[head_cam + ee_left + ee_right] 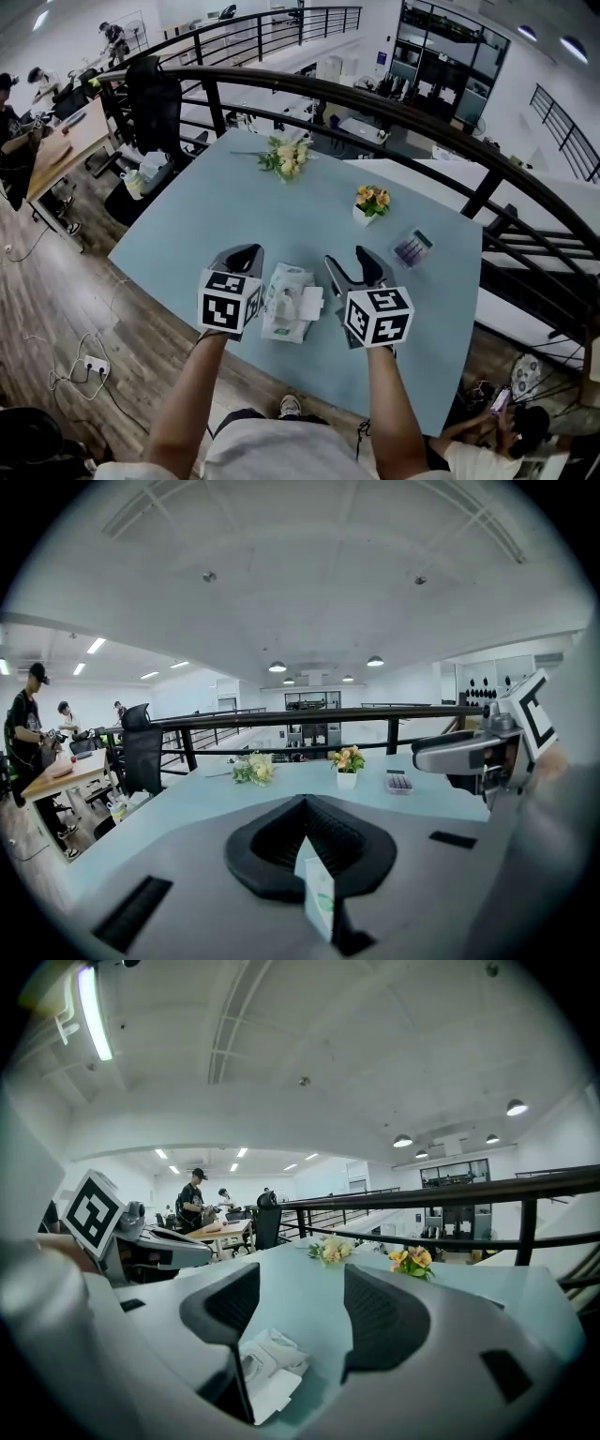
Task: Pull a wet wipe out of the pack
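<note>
Forearms (192, 394) reach out from us over the near edge of the pale blue worktop (187, 234), one gripper in each hand. We see the pack (289, 302) lying flat on the worktop between the two grippers, close to that near edge, with a rumpled white sheet (307, 302) on its top. The left gripper (246, 251) sits just left of the pack with its jaws closed together on nothing; its own view shows the pack's edge (319, 897) below them. The right gripper (349, 261) is just right of the pack, jaws wide apart and empty. Farther off on the worktop stand a flower pot (371, 202), a bouquet (287, 157) and a small box (412, 247).
</note>
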Tool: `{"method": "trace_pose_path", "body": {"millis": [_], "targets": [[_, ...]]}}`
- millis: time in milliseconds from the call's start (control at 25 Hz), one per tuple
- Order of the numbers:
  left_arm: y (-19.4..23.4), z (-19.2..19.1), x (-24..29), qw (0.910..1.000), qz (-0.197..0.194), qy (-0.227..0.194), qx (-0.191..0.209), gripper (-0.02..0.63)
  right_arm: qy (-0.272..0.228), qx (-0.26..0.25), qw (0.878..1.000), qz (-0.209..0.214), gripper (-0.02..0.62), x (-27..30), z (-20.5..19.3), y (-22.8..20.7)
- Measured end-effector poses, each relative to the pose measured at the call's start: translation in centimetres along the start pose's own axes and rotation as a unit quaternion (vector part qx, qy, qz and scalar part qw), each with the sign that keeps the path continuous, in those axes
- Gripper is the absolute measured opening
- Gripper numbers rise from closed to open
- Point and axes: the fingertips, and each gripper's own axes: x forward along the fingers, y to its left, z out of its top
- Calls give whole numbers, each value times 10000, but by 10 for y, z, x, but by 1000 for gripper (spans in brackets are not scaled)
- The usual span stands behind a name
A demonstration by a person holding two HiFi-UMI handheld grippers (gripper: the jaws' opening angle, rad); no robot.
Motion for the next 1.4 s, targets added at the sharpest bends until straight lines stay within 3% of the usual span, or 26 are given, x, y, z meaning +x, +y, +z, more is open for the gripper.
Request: {"method": "trace_pose_path", "body": {"millis": [680, 1400], "targets": [[19, -41, -4, 9986, -435, 297, 54, -8, 606, 120, 9980, -128, 264, 16, -49, 36], [20, -85, -2, 9949, -797, 615, 21, -6, 1402, 282, 9897, 92, 264, 32, -115, 77]]}}
